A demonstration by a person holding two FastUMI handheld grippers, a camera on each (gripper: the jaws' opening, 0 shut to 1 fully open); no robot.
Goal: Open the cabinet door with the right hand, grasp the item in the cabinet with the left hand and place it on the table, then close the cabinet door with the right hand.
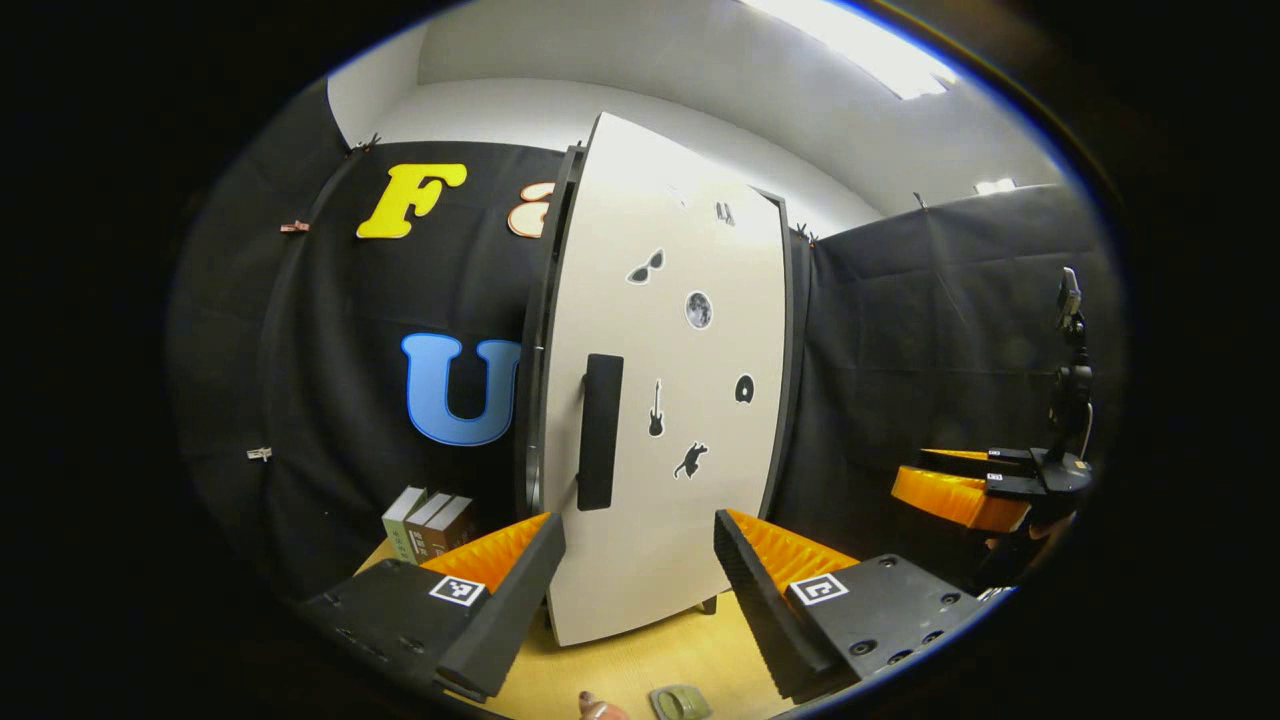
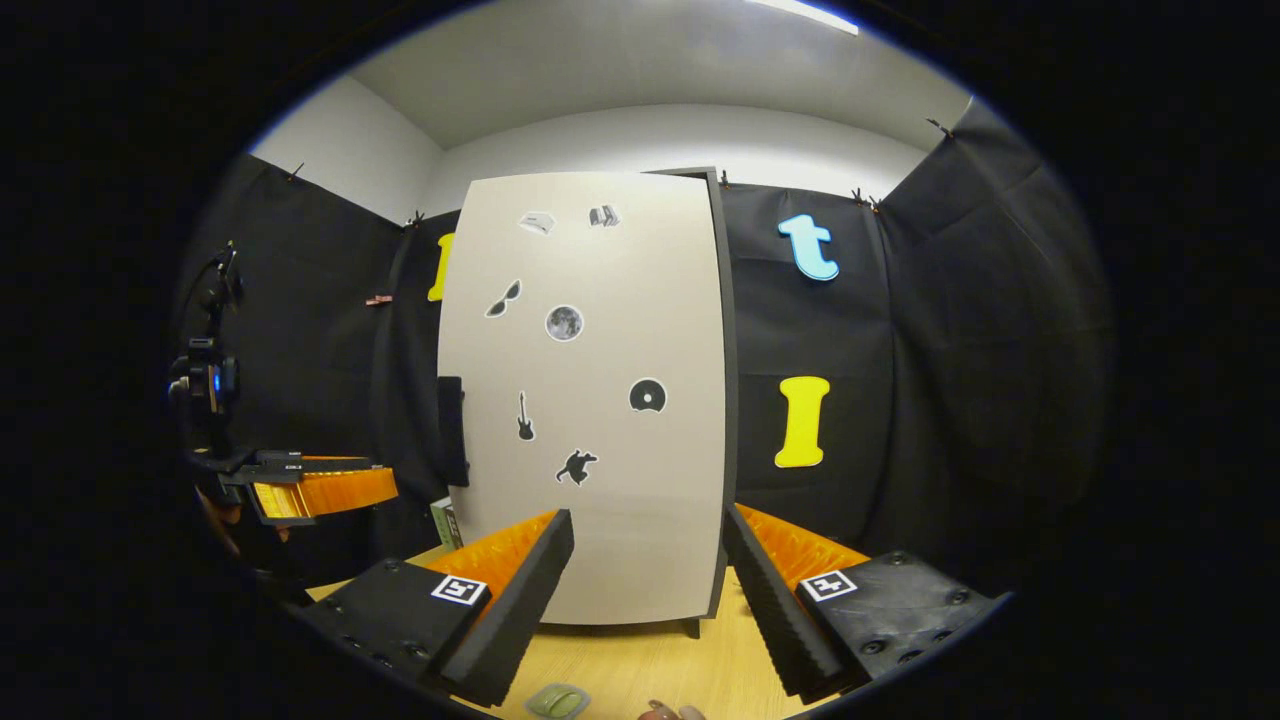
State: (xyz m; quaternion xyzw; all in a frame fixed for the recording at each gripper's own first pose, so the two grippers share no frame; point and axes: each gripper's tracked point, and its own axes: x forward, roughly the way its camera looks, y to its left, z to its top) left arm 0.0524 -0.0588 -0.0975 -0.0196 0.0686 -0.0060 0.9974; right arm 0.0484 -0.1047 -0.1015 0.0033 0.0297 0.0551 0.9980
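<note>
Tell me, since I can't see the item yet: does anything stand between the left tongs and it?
Yes. The cabinet door is shut in front of the open left tongs, so whatever is inside is hidden.

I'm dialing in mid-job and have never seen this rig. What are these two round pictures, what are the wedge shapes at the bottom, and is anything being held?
Each picture comes from a camera riding on a handheld two-finger gripper. The wedges are that gripper's own fingers: the left gripper in the left gripper view, the right gripper in the right gripper view. Both are open and hold nothing. Ahead stands the cabinet, its door closed, with a dark handle. It stands on a wooden table, with books beside it and a small green item nearer the cameras.
</note>
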